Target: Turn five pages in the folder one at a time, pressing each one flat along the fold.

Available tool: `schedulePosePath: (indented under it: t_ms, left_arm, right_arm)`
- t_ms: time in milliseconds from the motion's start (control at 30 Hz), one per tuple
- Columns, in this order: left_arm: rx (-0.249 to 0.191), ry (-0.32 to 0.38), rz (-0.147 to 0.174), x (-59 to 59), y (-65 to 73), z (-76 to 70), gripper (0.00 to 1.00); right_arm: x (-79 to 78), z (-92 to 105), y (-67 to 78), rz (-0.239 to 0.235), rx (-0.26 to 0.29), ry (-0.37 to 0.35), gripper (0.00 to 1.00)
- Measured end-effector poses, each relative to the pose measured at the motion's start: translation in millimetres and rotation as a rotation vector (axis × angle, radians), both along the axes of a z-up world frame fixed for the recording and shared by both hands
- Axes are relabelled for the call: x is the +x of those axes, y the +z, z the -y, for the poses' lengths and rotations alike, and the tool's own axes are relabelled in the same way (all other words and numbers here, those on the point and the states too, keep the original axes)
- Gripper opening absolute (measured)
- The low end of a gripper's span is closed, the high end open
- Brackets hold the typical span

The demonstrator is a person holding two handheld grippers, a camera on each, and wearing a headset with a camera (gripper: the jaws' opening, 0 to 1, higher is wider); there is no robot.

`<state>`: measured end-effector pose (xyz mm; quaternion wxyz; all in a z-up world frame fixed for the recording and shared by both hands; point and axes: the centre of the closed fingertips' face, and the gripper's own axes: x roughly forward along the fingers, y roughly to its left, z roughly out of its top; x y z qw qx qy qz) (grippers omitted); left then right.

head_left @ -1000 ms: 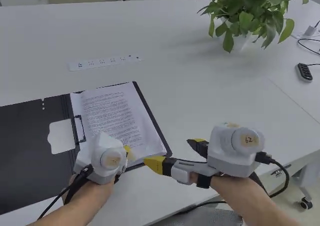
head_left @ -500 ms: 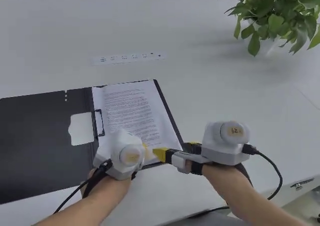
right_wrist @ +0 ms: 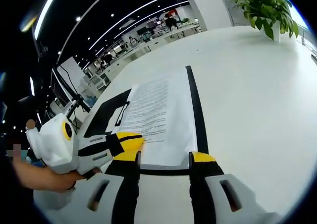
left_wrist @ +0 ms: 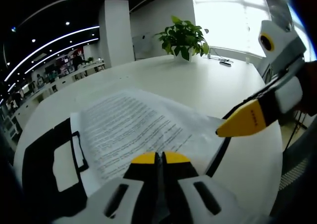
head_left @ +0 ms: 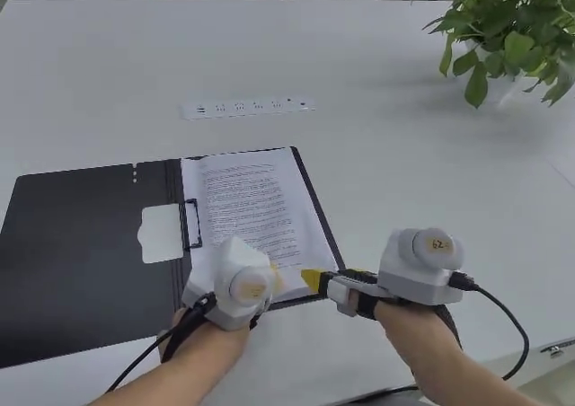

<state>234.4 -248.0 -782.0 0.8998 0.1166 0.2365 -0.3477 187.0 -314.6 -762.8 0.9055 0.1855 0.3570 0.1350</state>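
The folder point(head_left: 81, 244) lies open on the white table, black cover to the left and a stack of printed pages point(head_left: 256, 204) to the right under a clip point(head_left: 190, 226). My left gripper point(head_left: 269, 285) point(left_wrist: 159, 158) is shut, its yellow tips together on the top page's near edge; I cannot tell if paper is pinched. My right gripper point(head_left: 316, 282) point(right_wrist: 166, 157) is open, its two yellow-tipped jaws straddling the near edge of the page point(right_wrist: 161, 115) by the folder's right corner. The left gripper's fingertip point(right_wrist: 130, 140) sits just left of that gap.
A white power strip point(head_left: 244, 108) lies beyond the folder. A potted plant point(head_left: 508, 24) stands at the far right. A black cable point(head_left: 508, 321) trails from the right gripper toward the table's near edge. A white label point(head_left: 162, 233) sits on the black cover.
The head camera has shifted, sliding the folder rightward in view. My right gripper has drawn in leftward toward the folder's near right corner. The left gripper stays at the page's near edge.
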Motion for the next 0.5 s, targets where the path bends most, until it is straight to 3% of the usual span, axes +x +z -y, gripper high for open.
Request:
schedulePosePath:
  t_ms: [500]
  left_arm:
    - [-0.003,0.005,-0.002,-0.8,0.1,0.0,0.01]
  right_arm:
    - [0.8,10.7,-10.4,-0.027,-0.017,-0.042,0.12]
